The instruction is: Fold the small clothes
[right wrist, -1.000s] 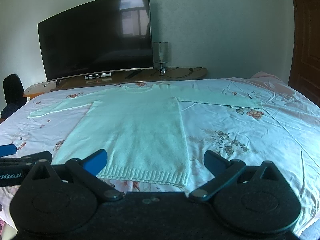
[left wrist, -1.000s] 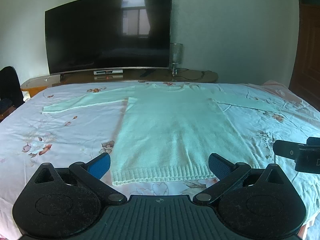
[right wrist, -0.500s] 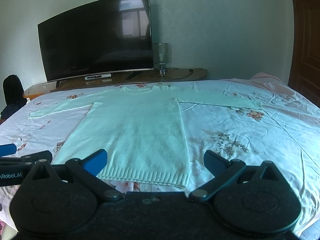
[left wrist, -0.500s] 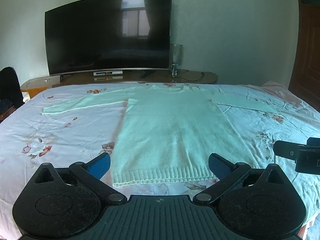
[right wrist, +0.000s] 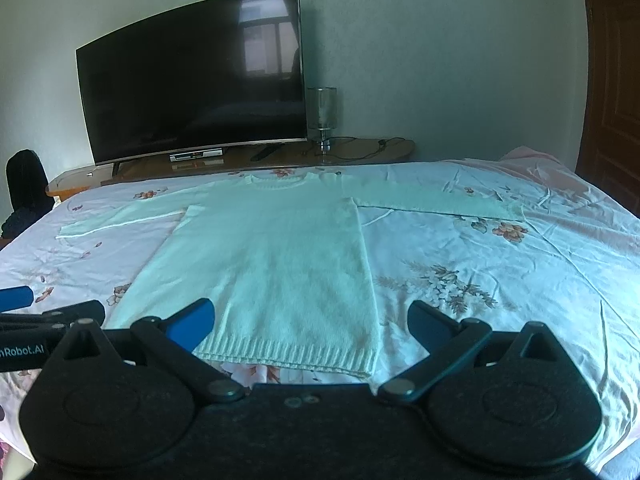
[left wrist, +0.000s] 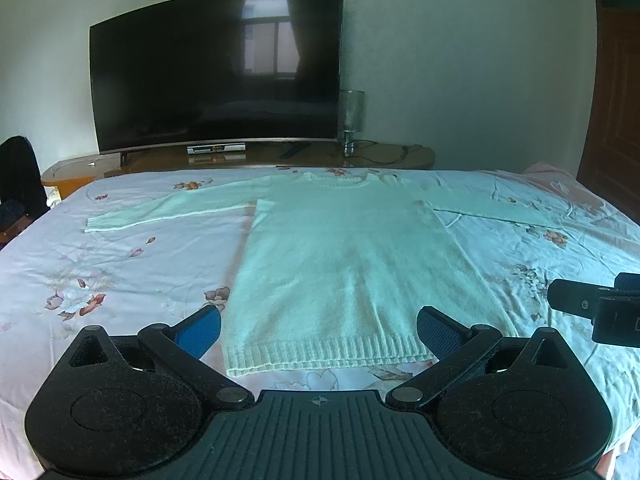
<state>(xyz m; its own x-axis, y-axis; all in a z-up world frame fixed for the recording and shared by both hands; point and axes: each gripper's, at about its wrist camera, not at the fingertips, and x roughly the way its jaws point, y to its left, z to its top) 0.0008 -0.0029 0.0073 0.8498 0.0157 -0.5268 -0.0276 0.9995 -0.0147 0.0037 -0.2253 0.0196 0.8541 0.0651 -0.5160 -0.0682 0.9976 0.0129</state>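
Note:
A pale mint knitted sweater (left wrist: 344, 264) (right wrist: 272, 256) lies flat on the bed, both sleeves spread out sideways, ribbed hem nearest me. My left gripper (left wrist: 318, 326) hovers open just above the hem, its blue-padded fingers (left wrist: 200, 330) wide apart with nothing between them. My right gripper (right wrist: 312, 322) is open too, over the hem's right corner, holding nothing. Each gripper shows at the edge of the other's view: the right gripper's body (left wrist: 592, 308) and the left gripper's finger (right wrist: 52, 314).
The bed carries a floral sheet (left wrist: 100, 276) (right wrist: 500, 280). Behind it stands a low wooden stand (left wrist: 384, 156) with a large dark TV (left wrist: 216, 72) and a glass lamp (right wrist: 322, 116). A brown door (right wrist: 612, 96) is at the right, a dark chair back (left wrist: 18, 176) at the left.
Both grippers stay open above the hem. The left wrist view has drifted very slightly; the sweater lies as before.

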